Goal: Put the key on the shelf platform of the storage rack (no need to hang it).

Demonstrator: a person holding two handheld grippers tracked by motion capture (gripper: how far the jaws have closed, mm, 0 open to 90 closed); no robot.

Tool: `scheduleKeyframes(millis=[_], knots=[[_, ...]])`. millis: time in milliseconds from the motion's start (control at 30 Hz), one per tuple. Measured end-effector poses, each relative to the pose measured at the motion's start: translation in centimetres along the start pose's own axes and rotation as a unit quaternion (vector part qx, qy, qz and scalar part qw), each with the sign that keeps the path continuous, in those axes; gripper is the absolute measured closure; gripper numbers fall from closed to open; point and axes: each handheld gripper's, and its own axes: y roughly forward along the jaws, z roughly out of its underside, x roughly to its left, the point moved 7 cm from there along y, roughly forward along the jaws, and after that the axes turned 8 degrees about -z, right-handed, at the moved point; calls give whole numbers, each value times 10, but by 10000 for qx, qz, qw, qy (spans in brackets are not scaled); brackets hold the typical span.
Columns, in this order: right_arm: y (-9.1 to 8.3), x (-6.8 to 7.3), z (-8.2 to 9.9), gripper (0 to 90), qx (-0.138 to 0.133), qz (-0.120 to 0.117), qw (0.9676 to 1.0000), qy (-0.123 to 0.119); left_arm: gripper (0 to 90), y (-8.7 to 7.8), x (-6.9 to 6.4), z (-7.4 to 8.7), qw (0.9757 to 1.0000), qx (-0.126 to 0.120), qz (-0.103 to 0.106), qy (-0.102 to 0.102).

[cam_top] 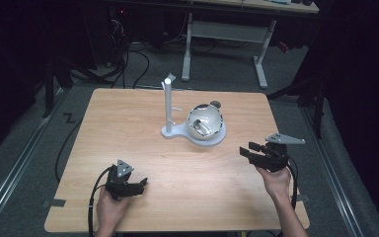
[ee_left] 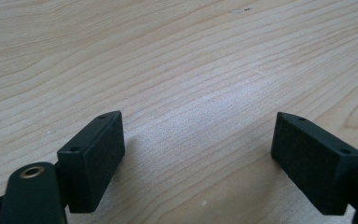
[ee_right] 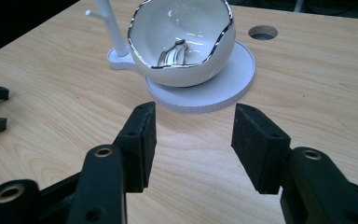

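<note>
Step in hand: the right hand-held gripper [cam_top: 250, 149] looks to be lining up on the white bowl [cam_top: 205, 121], probably to grasp it.
Bowl: it sits on the round plate of a white stand [cam_top: 216, 139] near the middle of the worktop [cam_top: 128, 133]; its rim is wavy with a silver edge, and a small shiny metal piece [ee_right: 172, 51] lies inside.
Stand post: a thin upright post [cam_top: 168, 103] rises just beside the bowl.
Right hand-held gripper: jaws partly spread, nothing between them, well short of the bowl.
Left hand-held gripper [cam_top: 139, 185]: jaws spread wide over bare wood, empty, resting near the front edge.
Doing it well: I'd open wider before closing in, take the rim on the near side away from the post, and grip gently, since the glazed wall looks slippery.
</note>
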Motion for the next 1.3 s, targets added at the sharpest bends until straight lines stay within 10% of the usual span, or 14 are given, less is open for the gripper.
scheduleKeyframes(millis=[1300], knots=[[28,24,51,509,128,-325,9993,136,176,0,0,0,10000,1,-5,-10]])
